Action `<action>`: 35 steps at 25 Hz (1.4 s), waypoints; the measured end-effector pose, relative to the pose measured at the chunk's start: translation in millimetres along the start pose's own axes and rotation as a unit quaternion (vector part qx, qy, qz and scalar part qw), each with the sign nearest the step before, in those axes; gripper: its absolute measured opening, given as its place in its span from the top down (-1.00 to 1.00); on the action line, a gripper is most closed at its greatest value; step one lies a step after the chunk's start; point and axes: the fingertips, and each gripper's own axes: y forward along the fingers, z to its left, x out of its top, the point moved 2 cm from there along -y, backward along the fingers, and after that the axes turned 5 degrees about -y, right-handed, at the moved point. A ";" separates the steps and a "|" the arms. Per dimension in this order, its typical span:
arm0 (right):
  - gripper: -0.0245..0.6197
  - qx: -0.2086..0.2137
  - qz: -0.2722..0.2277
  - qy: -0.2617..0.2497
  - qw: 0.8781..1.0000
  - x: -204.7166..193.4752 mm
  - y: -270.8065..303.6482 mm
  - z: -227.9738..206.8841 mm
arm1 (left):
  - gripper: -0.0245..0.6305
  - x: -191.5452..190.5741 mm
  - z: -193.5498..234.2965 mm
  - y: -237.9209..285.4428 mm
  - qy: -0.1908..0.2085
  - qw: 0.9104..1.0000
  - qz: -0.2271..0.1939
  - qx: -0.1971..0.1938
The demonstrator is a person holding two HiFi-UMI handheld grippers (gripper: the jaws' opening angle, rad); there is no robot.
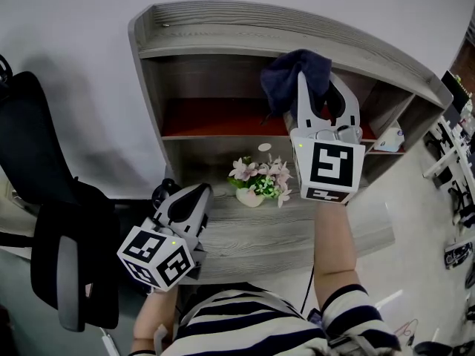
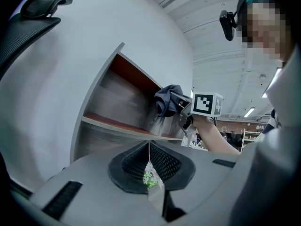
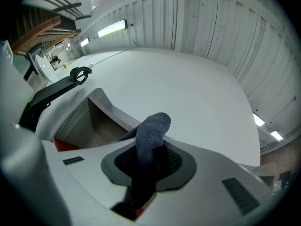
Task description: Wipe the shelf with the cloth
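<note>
A grey wooden shelf unit (image 1: pixel 223 43) stands against the white wall, with a red-brown upper board (image 1: pixel 215 117) and a grey lower board (image 1: pixel 252 228). My right gripper (image 1: pixel 315 87) is raised in front of the upper compartment, shut on a dark blue cloth (image 1: pixel 297 76) that bunches out past its jaws. The cloth (image 3: pixel 150 135) rises between the jaws in the right gripper view, and the cloth (image 2: pixel 167 100) also shows in the left gripper view. My left gripper (image 1: pixel 185 202) hangs low at the lower board's left front, jaws closed with nothing held.
A small pot of pink flowers (image 1: pixel 260 178) stands on the lower board between the grippers. A small white object (image 1: pixel 390 137) lies at the upper board's right end. A black office chair (image 1: pixel 52 228) stands to the left of the shelf.
</note>
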 end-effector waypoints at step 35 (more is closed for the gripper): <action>0.68 -0.037 0.004 0.069 0.997 -51.1 -13.6 -26.6 | 0.86 5.6 9.1 -13.8 -0.009 0.999 -0.019 0.033</action>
